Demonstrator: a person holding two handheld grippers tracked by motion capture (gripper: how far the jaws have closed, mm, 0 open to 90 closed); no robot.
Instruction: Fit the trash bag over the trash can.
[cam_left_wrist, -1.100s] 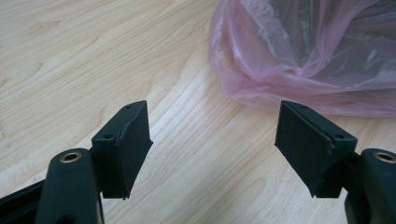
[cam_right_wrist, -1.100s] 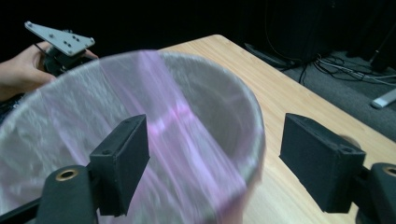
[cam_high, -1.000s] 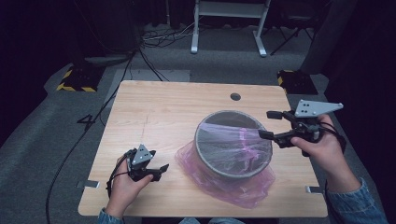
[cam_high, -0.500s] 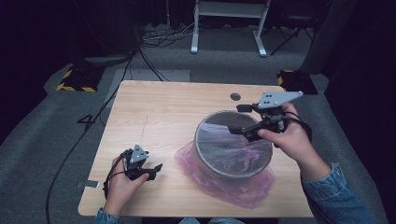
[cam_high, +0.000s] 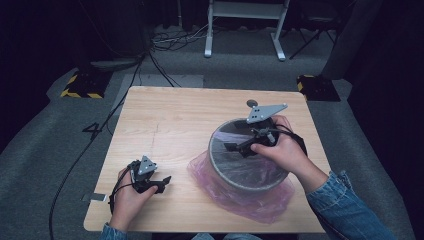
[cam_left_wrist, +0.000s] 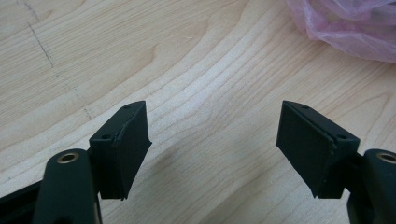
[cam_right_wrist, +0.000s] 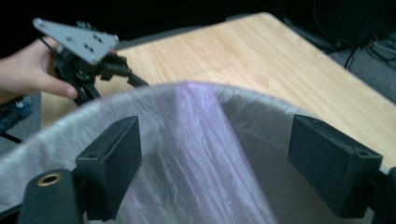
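Observation:
A round grey bin stands on the right half of the wooden table, with a thin pink plastic bag lining it and spilling out under it. My right gripper hovers over the bin's mouth near its far rim. Its jaws have just been opening, and they stand open with nothing gripped. In the right gripper view the open right gripper looks onto the bag inside the bin. My left gripper rests at the front left, open over bare wood. The bag's edge lies beyond it.
A small grey disc sits in the tabletop behind the bin. Beyond the table stand a white frame and yellow-black blocks, with cables on the grey floor. Bare wood spreads over the table's left half.
My right gripper has moved left, from outside the bin's right rim to over its mouth. The left hand has stayed about where it was.

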